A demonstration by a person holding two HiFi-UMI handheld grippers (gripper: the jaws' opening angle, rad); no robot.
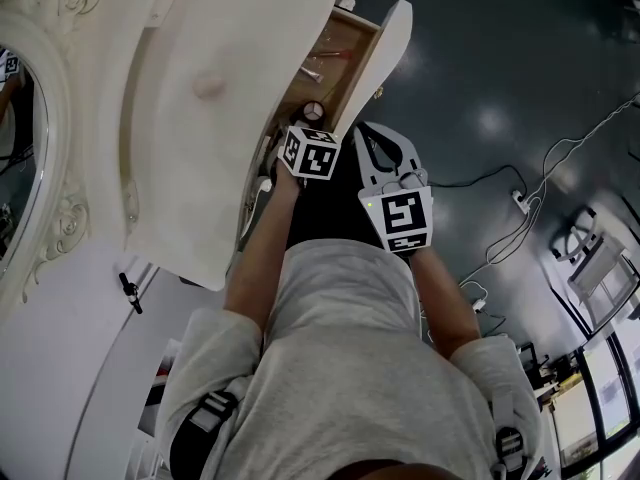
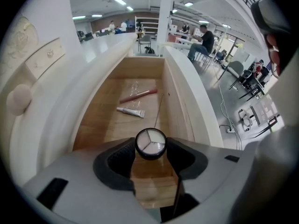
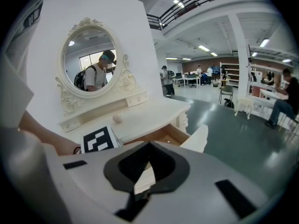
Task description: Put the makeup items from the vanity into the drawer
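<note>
Clamping one compact [image 2: 150, 143]; two items [image 2: 131, 111] in drawer [image 2: 180, 111].

The left gripper [image 1: 312, 120] holds a compact [image 1: 314, 111] over the near end of the open drawer [image 1: 388, 43], at 12 o'clock. The right gripper [image 1: 378, 138] hangs just beside it at 3 o'clock, above the floor [image 1: 480, 48]. A mirror [image 1: 18, 168] sits at 9 o'clock.

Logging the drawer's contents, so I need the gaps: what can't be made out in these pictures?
- Near end of the drawer, left gripper view: covered by the left gripper and its round compact.
- Print on the white tube, same view: too small.
- Inside of the drawer, head view: mostly hidden by the vanity top.
</note>
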